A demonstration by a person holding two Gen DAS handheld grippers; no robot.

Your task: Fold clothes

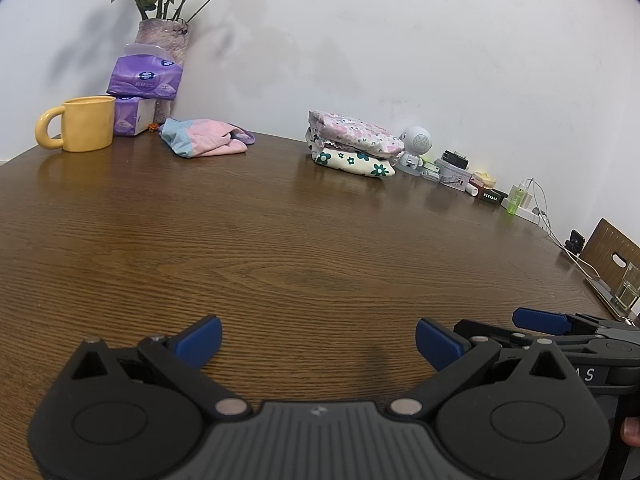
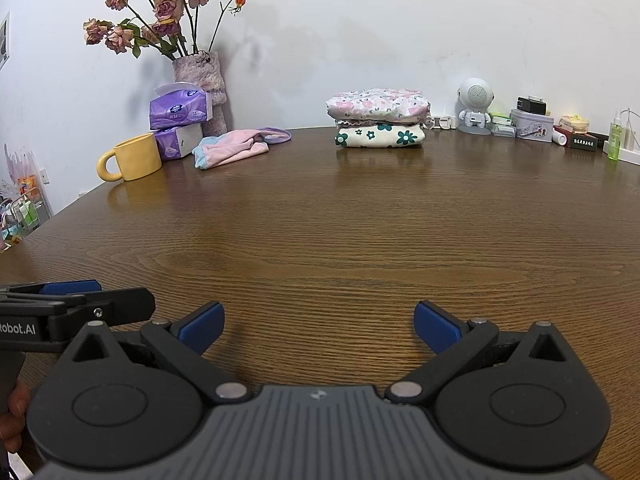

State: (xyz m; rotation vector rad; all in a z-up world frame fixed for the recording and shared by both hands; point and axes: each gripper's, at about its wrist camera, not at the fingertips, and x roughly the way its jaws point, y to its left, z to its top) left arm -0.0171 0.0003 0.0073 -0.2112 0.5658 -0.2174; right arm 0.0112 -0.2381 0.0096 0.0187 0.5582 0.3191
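Folded clothes stack [image 2: 380, 122] and crumpled pink garment [image 2: 232, 152] well beyond both grippers, jaws spread wide, gripping nothing

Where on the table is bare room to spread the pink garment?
The wide wood between both open tools and the folded stack is bare. The back is crowded: mug, tissue packs, pink garment at left, small items at right.

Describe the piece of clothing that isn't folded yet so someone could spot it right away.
Start at the vase of dried roses in the table's far left corner. In front of it, right of the yellow mug, lies a crumpled pink and light-blue garment. Unlike the floral folded stack, it's loose and rumpled.
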